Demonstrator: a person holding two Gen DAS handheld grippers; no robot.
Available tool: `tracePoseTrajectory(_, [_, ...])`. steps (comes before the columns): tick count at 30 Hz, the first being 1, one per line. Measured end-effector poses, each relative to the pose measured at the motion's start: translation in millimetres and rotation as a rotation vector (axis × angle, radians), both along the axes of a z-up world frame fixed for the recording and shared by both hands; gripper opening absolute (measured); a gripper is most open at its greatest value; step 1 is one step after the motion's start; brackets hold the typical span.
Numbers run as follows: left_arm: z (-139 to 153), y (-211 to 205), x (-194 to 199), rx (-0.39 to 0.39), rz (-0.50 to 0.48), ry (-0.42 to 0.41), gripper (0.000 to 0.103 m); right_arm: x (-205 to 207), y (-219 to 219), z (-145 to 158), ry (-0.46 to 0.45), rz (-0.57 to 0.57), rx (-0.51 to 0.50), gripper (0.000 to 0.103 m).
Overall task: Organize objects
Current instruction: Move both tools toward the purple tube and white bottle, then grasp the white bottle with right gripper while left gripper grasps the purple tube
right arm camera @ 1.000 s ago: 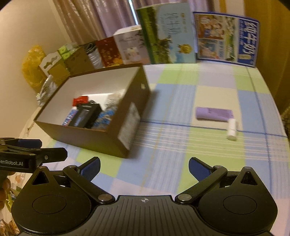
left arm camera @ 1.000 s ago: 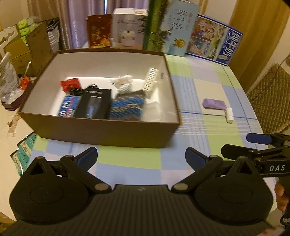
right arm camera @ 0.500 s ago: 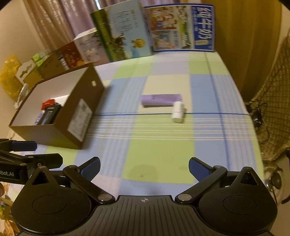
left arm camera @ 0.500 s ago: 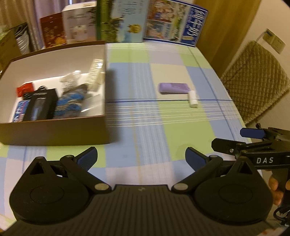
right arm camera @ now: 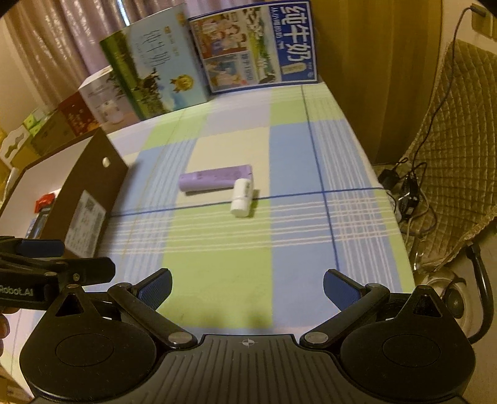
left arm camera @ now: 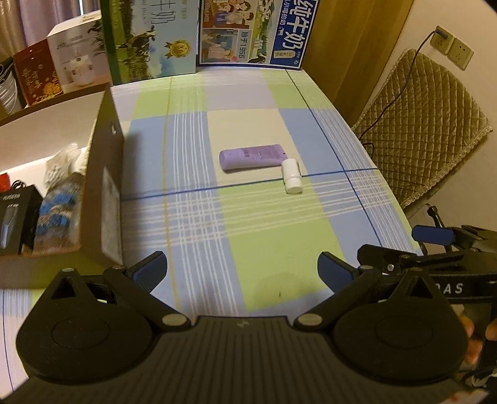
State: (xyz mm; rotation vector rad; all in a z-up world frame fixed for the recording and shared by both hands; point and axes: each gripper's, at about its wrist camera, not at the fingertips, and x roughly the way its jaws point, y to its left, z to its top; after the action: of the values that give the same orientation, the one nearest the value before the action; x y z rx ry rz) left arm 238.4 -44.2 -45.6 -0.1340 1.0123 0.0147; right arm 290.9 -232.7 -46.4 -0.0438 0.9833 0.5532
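Both hand-held grippers empty, fingers wide, facing two loose items.

For the pickup, I would bring the right hand-held gripper over the white bottle, which touches the purple tube, straddle it, then close; left hand-held gripper waits near the brown box. Checked cloth covers the worktop; cartons behind, quilted chair beside.

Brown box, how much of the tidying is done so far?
Several items already sit in the brown box. Nothing is in hand: left gripper and right gripper are open and empty. The purple tube and white bottle remain on the tablecloth.
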Motion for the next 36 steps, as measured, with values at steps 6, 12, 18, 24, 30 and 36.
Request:
tracePoseTrajectory(6, [-9.7,-3.2,32.4,0.030,-0.019,0.002,0.101,23.3,-0.1,-7.5,-0.012,-0.033,-0.005,0.101])
tracePoseTrajectory(12, [-17.9,-3.8,61.8,0.084,-0.065,-0.003,0.101,44.0,5.1,-19.0,-0.029,-0.037,-0.007,0.101])
tracePoseTrajectory(18, [-26.2,0.9,89.9,0.134,-0.108,-0.008,0.100,64.0,20.7,-31.6,-0.044,-0.013,-0.001,0.091])
tracePoseTrajectory(24, [-38.5,11.9,111.2,0.161,-0.118,0.016,0.100,82.9,43.9,-48.1,-0.043,0.027,0.007,0.063])
tracePoseTrajectory(30, [-50.6,19.2,127.6,0.166,-0.133,0.040,0.099,100.0,64.2,-63.0,-0.034,0.054,0.003,0.050])
tracePoseTrajectory(36, [-59.7,20.2,141.3,0.190,-0.174,0.057,0.097,112.2,76.9,-76.3,-0.025,0.067,-0.011,0.044])
